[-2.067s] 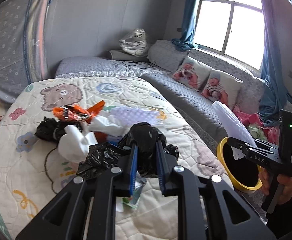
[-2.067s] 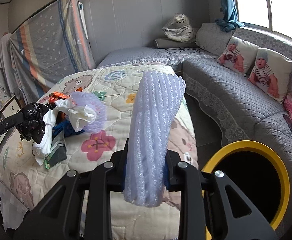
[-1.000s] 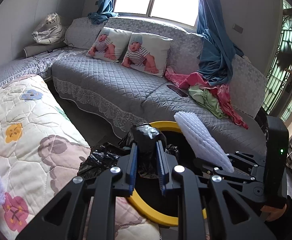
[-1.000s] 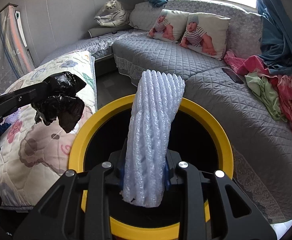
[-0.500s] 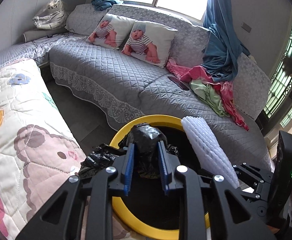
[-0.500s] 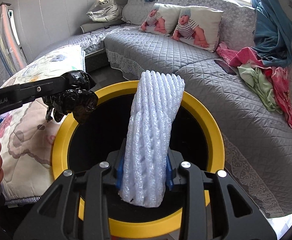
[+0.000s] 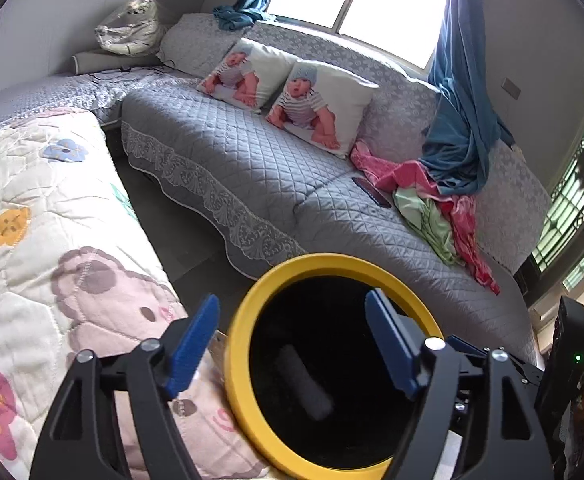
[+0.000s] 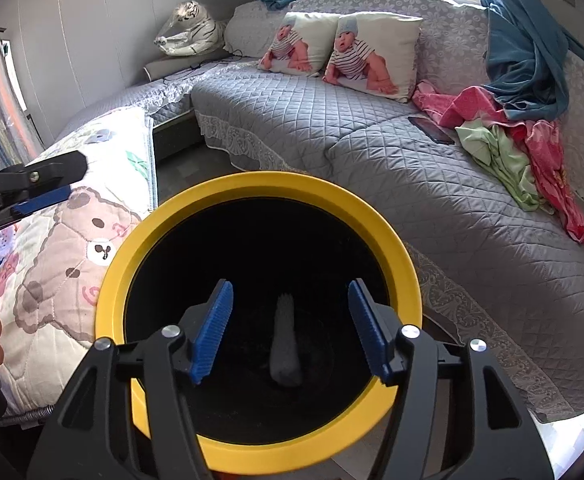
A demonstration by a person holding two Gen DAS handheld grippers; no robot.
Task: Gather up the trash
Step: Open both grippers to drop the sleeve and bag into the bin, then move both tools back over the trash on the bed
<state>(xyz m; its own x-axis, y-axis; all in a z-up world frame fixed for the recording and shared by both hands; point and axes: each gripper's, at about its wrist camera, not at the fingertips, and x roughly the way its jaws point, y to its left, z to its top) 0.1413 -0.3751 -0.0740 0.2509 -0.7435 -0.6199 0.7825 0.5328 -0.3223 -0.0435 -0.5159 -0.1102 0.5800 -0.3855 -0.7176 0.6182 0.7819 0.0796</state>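
Both grippers hang over the yellow-rimmed bin, which stands on the floor between the quilt and the grey sofa. The right gripper has its blue fingers spread wide and empty, right above the dark opening, where a pale foam sleeve lies at the bottom. The left gripper is likewise wide apart and holds nothing, straddling the bin's near rim, with the foam sleeve faintly visible inside.
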